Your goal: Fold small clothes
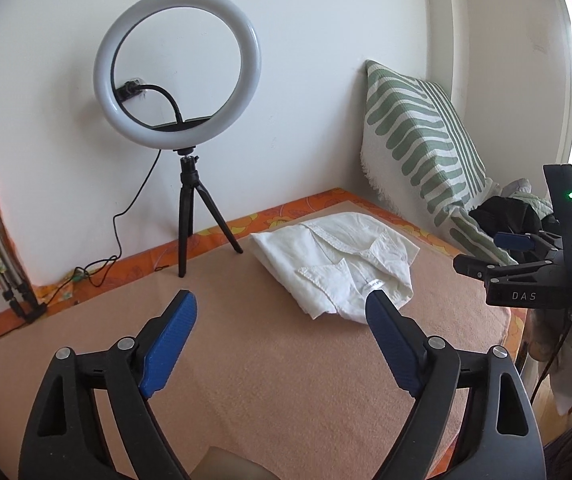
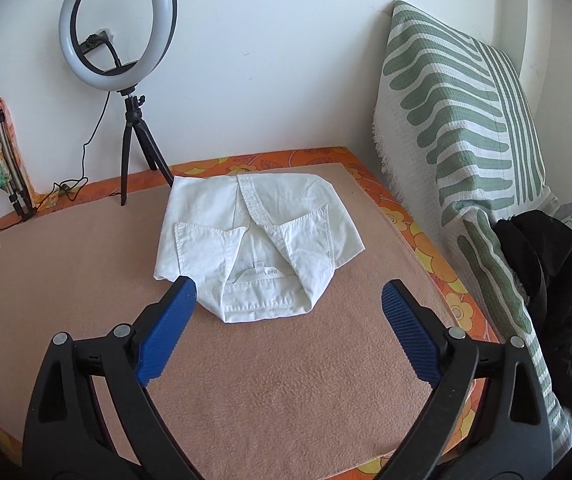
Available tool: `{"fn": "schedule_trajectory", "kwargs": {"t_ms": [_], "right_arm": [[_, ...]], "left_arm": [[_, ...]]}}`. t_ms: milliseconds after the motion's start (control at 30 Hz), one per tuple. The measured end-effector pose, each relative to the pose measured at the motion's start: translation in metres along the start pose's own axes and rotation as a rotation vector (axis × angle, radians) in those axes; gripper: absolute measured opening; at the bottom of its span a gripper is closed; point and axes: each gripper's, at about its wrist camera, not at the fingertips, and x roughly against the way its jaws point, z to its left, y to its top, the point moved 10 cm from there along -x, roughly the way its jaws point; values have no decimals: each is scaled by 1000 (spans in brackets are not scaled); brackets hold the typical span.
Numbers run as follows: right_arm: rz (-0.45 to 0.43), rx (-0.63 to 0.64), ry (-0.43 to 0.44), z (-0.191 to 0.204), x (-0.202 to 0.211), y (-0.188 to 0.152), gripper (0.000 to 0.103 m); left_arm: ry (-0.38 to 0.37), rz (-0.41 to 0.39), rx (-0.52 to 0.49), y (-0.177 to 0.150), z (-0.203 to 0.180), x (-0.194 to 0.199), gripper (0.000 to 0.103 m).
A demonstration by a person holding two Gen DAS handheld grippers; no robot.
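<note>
A small white shirt (image 2: pixel 262 236) lies folded on the peach blanket (image 2: pixel 286 380), collar toward me with its label showing. In the left wrist view the same shirt (image 1: pixel 337 256) sits ahead and to the right. My left gripper (image 1: pixel 282 302) is open, held above the blanket with nothing between its blue pads. My right gripper (image 2: pixel 289 288) is also open, hovering just short of the shirt's collar edge without touching it. The right gripper (image 1: pixel 525 264) appears at the right edge of the left wrist view.
A ring light on a black tripod (image 1: pixel 182 80) stands at the back by the wall, its cable trailing left. A green-striped pillow (image 2: pixel 461 120) leans at the right, with dark clothes (image 2: pixel 553 288) piled beside it. A folded stand (image 1: pixel 2 248) leans at the far left.
</note>
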Motion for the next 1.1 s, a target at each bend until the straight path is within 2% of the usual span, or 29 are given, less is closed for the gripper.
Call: {"fn": "schedule_trajectory", "kwargs": {"t_ms": [200,367,500,1100], "right_arm": [[-46,10,-42,14,20,-13,100],[-59,-32,-25,25,26,-24,101],[-76,-43,-29,34,30,-32,101],[-97,-17,-9,54,33,-35,101]], "left_arm": [[1,17,2,-28,1,18,95],[3,6,20,-42,3,31,96],[0,4,29,-48,5,36,102],[31,-7,-16,-53,-1,46,102]]}}
